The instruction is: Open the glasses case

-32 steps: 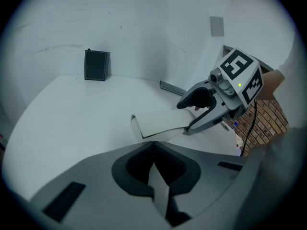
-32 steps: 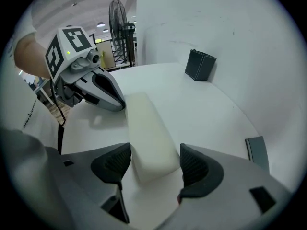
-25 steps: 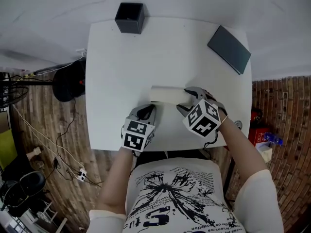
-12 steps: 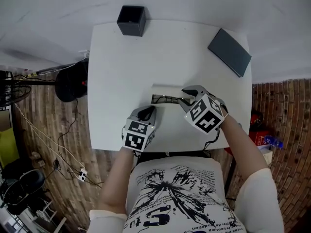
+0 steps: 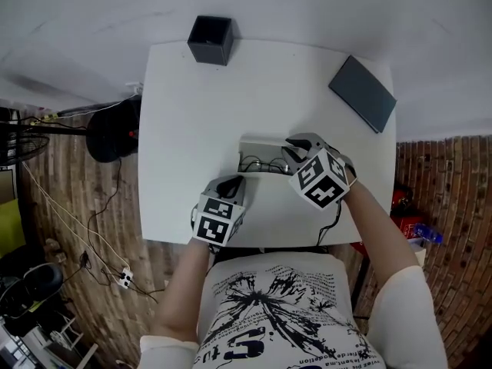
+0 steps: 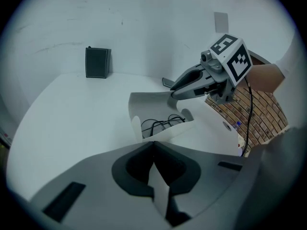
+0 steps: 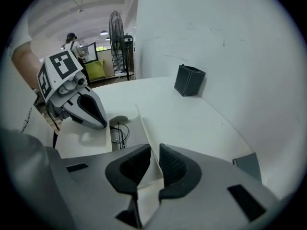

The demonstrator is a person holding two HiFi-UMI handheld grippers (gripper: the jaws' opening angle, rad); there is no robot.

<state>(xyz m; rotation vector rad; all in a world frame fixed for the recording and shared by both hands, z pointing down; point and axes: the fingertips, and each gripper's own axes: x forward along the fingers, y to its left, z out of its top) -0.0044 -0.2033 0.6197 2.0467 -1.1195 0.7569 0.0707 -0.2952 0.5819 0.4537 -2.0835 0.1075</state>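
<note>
Near the front edge of the white square table (image 5: 192, 114): white folding glasses case (image 5: 257, 147), lid up, dark thin-framed glasses (image 5: 261, 164) lying bare in its tray. As good as opened, by the look of it.

Left gripper (image 5: 231, 181): jaws pressed together on the case's thin front flap (image 6: 158, 186), on the side nearest the table's front edge, pinning the base. Right gripper (image 5: 290, 151): jaws closing around the raised lid (image 7: 145, 128), toward the table's right side, a slit of gap showing beside the sheet. Not yet a firm pinch.

Risks from here, as judged:
- Pulling before the pads bite: lid likely to slip out and drop back over the glasses.
- Hauling the lid too far with the flap pinned: could crease the thin wall or drag the whole case toward the table's front edge.
- Tilting the tray: glasses loose, liable to slide out onto the table.

Well clear at the table's far edge, black open-topped square box (image 5: 211, 38); at its far right corner, dark grey flat slab (image 5: 362, 87).
</note>
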